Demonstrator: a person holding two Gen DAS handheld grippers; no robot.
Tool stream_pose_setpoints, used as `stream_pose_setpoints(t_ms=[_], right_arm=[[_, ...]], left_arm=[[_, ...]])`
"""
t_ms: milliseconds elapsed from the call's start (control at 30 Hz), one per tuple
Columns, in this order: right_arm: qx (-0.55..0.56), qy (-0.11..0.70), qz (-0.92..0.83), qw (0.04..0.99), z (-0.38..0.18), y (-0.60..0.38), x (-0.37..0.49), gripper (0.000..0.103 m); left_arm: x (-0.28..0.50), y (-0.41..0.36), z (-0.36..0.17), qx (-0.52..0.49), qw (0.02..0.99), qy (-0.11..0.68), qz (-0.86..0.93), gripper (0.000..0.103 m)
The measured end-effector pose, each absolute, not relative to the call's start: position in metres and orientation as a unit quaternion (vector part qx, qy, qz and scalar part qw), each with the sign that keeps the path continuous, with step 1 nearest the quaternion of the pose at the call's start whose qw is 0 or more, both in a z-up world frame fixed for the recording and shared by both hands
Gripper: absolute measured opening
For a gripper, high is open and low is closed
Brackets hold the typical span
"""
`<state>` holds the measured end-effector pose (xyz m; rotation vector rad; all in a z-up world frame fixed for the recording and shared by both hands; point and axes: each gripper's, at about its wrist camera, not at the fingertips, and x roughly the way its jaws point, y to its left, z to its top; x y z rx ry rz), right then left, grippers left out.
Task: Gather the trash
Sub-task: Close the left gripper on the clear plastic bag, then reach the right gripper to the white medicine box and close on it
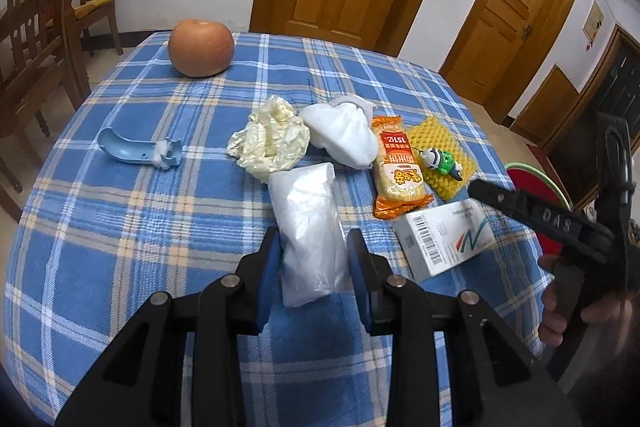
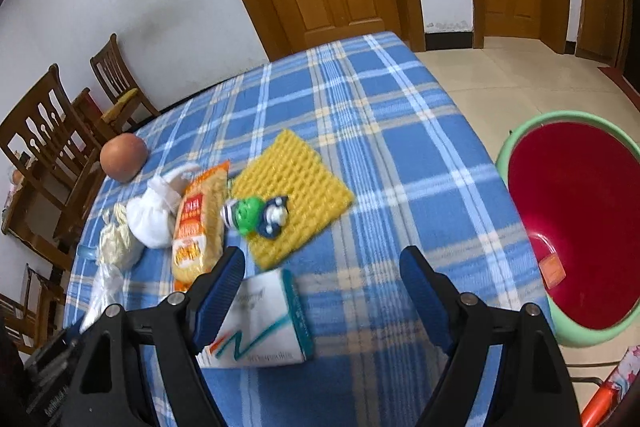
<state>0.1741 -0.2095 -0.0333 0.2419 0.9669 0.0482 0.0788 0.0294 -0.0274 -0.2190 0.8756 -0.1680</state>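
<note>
My left gripper (image 1: 314, 253) is shut on a clear plastic bag (image 1: 308, 223) that lies lengthwise on the blue plaid tablecloth (image 1: 120, 227); both blue pads press its sides. Beyond it lie a crumpled cream wrapper (image 1: 270, 141), a white wad (image 1: 340, 135), an orange snack pack (image 1: 396, 167) and a white medicine box (image 1: 444, 239). My right gripper (image 2: 322, 269) stands open just over the table, its left finger above the white medicine box (image 2: 260, 323) and nothing between its pads. A green bucket with a red liner (image 2: 576, 223) stands on the floor to the right of the table.
An apple (image 1: 201, 47) sits at the far side of the table, and a blue curved plastic piece (image 1: 138, 151) lies at the left. A green toy (image 2: 256, 217) rests on a yellow foam pad (image 2: 292, 187). Wooden chairs (image 1: 36, 27) stand to the left, with doors behind.
</note>
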Motion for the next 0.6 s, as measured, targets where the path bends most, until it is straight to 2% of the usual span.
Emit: stream_pose_setpoints(t_ms=[433, 600], right_arm=[[0.117, 0.465, 0.049, 0.876, -0.031, -0.204, 0.133, 0.082], [0.088, 0.464, 0.082, 0.878, -0.031, -0.178, 0.133, 0.093]], left_arm=[[0.068, 0.032, -0.025, -0.114, 0.898, 0.417, -0.083, 0.034], [0.064, 0.037, -0.023, -0.118, 0.899, 0.413, -0.08, 0.034]])
